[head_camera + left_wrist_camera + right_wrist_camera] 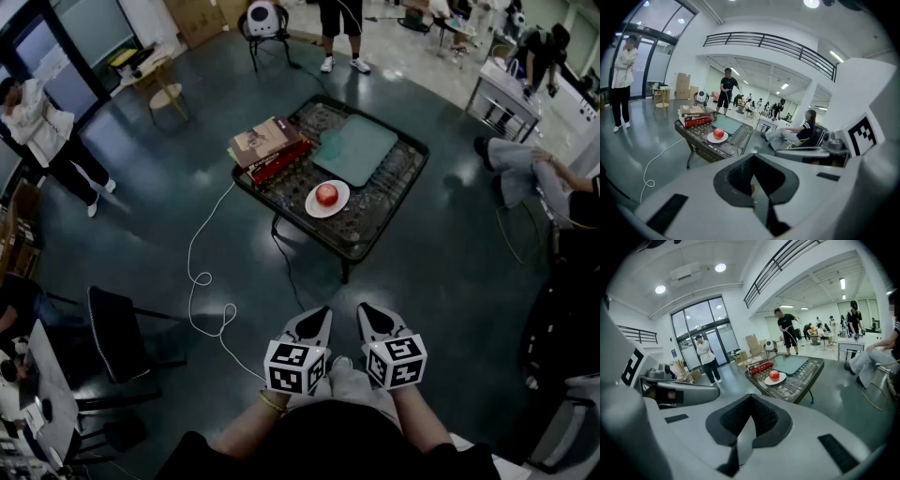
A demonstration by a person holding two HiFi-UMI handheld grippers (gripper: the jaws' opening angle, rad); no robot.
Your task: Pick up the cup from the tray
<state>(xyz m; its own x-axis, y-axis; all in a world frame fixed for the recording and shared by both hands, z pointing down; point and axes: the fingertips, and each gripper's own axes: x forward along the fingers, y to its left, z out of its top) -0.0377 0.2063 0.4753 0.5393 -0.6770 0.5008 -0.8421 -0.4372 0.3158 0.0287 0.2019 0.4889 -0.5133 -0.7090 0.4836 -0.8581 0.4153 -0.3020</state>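
I see a big open lab or office hall: polished dark floor (441, 281), tall glass doors (686, 329), a mezzanine railing (768, 44), stacked cardboard boxes (683, 85), and people around desks (847, 344).

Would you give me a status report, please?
Left gripper, right gripper shut, empty, far from table. No cup seen; apple on plate beside tray. Cable on floor.

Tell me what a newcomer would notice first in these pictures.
The red apple on a white plate stands out on the near side of the low dark table. Behind it lie a teal tray and stacked books. Nearer, the left gripper and right gripper sit side by side, both shut.
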